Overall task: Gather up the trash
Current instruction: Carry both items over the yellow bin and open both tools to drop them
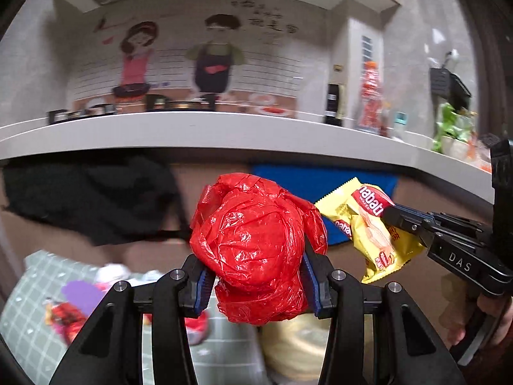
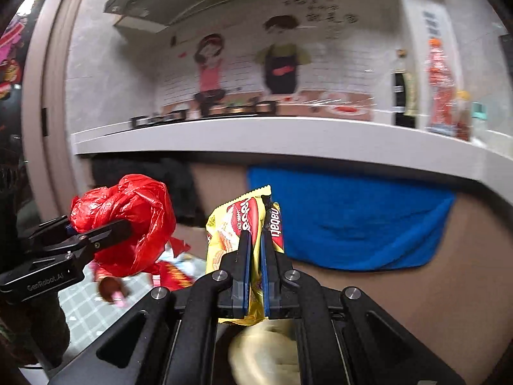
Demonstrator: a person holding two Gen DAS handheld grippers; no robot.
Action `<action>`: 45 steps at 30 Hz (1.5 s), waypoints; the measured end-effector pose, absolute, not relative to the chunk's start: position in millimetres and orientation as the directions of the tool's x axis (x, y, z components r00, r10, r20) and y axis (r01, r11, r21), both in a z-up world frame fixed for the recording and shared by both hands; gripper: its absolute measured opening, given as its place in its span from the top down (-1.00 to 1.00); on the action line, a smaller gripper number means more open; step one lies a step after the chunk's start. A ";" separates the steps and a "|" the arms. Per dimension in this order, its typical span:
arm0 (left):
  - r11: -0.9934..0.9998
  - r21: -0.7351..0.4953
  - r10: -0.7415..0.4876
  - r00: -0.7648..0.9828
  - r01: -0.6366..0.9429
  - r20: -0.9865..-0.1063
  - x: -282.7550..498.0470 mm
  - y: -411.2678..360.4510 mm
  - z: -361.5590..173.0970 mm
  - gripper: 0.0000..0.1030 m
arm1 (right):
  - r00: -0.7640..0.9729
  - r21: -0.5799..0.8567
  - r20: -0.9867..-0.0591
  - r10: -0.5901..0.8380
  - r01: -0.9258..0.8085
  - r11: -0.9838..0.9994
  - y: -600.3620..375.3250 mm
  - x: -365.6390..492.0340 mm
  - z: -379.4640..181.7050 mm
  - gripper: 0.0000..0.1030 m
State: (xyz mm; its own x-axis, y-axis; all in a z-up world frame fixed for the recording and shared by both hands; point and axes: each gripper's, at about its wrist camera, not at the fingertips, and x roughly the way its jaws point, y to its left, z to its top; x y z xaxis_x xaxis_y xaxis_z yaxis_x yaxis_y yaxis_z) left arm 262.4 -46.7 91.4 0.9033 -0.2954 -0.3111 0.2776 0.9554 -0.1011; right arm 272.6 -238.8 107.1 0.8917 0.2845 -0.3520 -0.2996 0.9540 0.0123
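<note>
Two hand-held grippers are raised side by side in front of a white counter (image 1: 224, 134) in a kitchen. The left gripper (image 1: 256, 276) is clamped on a crumpled red bag (image 1: 253, 243), its blue pads (image 1: 309, 276) pressing into either side of the bundle. The right gripper (image 2: 255, 250) has its jaws squeezed together on a yellow wafer wrapper (image 2: 231, 234), which sticks up above the fingertips. Both pieces of trash hang in the air below the counter's front edge, the wrapper just to the right of the red bag.

A blue towel (image 2: 352, 218) hangs from the counter behind the wrapper, and a dark cloth (image 1: 89, 199) hangs from it further left. On the counter stand a stove (image 2: 205, 112) and, towards the right end, a tall orange bottle (image 1: 370, 96). Behind the counter is a wall picture (image 1: 179, 61) of two cartoon cooks. Below the counter, on a pale tiled floor (image 1: 25, 304), lies more litter (image 1: 67, 317), blurred.
</note>
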 end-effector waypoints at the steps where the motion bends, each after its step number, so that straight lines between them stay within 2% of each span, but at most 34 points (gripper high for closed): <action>1: 0.949 -0.104 -0.316 0.896 0.298 -0.312 267.2 -58.0 88.8 0.07 | 0.897 0.015 -0.354 0.265 -0.278 0.961 -249.2 272.6 105.7 0.90; 9: 0.915 -0.136 -0.401 0.819 0.380 -0.410 300.1 -123.0 53.6 0.07 | 0.899 0.041 -0.396 0.185 -0.184 0.982 -300.5 282.3 77.3 0.90; 21: 0.901 -0.175 -0.427 0.744 0.396 -0.514 347.3 -145.4 7.1 0.07 | 0.859 0.117 -0.478 0.184 -0.145 0.982 -327.9 324.9 28.8 0.89; 24: 0.897 -0.200 -0.436 0.725 0.393 -0.533 363.9 -147.0 -9.5 0.06 | 0.845 0.137 -0.502 0.187 -0.136 0.981 -332.6 338.0 13.0 0.82; 25: 0.885 -0.230 -0.462 0.704 0.405 -0.540 370.0 -146.3 -15.5 0.04 | 0.841 0.150 -0.507 0.187 -0.128 0.980 -335.1 342.0 6.5 0.81; 27: 0.851 -0.293 -0.523 0.650 0.436 -0.552 381.8 -145.6 -27.8 -0.09 | 0.831 0.164 -0.524 0.186 -0.116 0.980 -338.0 349.1 -3.7 0.65; 28: 0.845 -0.308 -0.533 0.639 0.438 -0.555 385.7 -145.0 -31.6 -0.20 | 0.825 0.167 -0.536 0.178 -0.104 0.981 -339.1 352.0 -8.8 0.43; 29: 0.844 -0.315 -0.535 0.639 0.435 -0.553 388.0 -143.6 -34.2 -0.30 | 0.815 0.176 -0.553 0.173 -0.089 0.980 -340.2 355.3 -16.6 0.38; 33: 0.837 -0.349 -0.547 0.642 0.421 -0.538 390.9 -132.5 -32.7 -0.46 | 0.797 0.183 -0.582 0.161 -0.065 0.981 -340.1 355.4 -29.8 0.38; 37: 0.854 -0.369 -0.518 0.678 0.367 -0.522 387.2 -106.3 -19.1 -0.49 | 0.802 0.184 -0.580 0.146 -0.046 0.982 -338.1 345.0 -26.0 0.38; 45: 0.944 -0.205 -0.327 0.795 0.257 -0.511 338.1 -47.8 13.4 -0.50 | 0.841 0.159 -0.518 0.156 -0.084 0.984 -307.1 311.3 8.5 0.38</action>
State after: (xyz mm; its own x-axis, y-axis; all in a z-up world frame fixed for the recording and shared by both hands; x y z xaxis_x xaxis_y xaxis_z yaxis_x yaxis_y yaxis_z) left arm 338.1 -47.8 13.4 0.7951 -0.3272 -0.5106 0.2573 0.9444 -0.2046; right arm 311.3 -307.1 8.5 0.8410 0.1555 -0.5182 -0.0836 0.9837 0.1595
